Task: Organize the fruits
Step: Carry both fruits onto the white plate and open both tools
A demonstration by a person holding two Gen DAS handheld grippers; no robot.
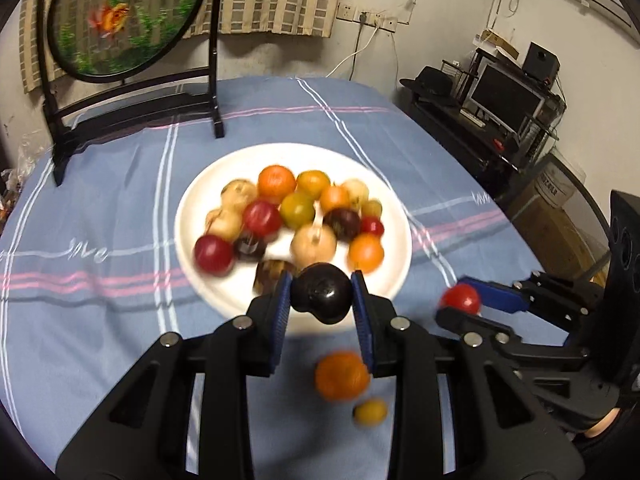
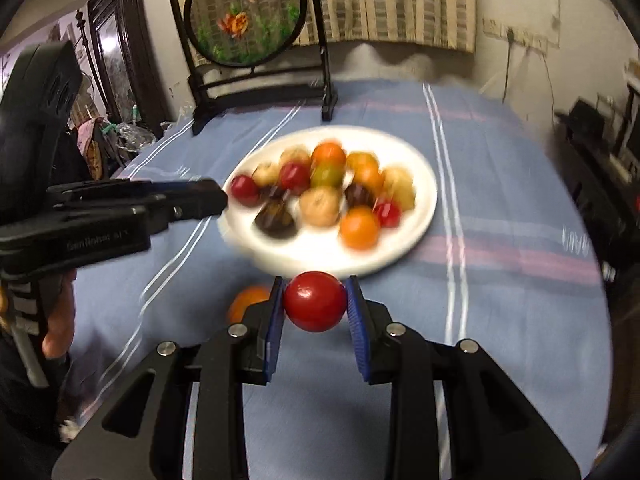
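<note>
A white plate [image 1: 208, 184] on the blue cloth holds several small fruits: red, orange, yellow-green, tan and dark. My left gripper [image 1: 321, 294] is shut on a dark purple fruit [image 1: 320, 296] just above the plate's near rim. My right gripper [image 2: 315, 300] is shut on a red fruit [image 2: 315, 302], held above the cloth in front of the plate [image 2: 424, 184]. It also shows in the left wrist view [image 1: 460, 298] at the right. An orange fruit [image 1: 342, 376] and a small yellow fruit [image 1: 370, 412] lie on the cloth below my left gripper.
A black-framed round goldfish screen [image 1: 120, 16] stands at the table's far left. The blue striped tablecloth [image 1: 100, 208] covers the table. A dark desk with a monitor [image 1: 504, 96] stands to the right. The left gripper's body [image 2: 132, 204] reaches in beside the plate.
</note>
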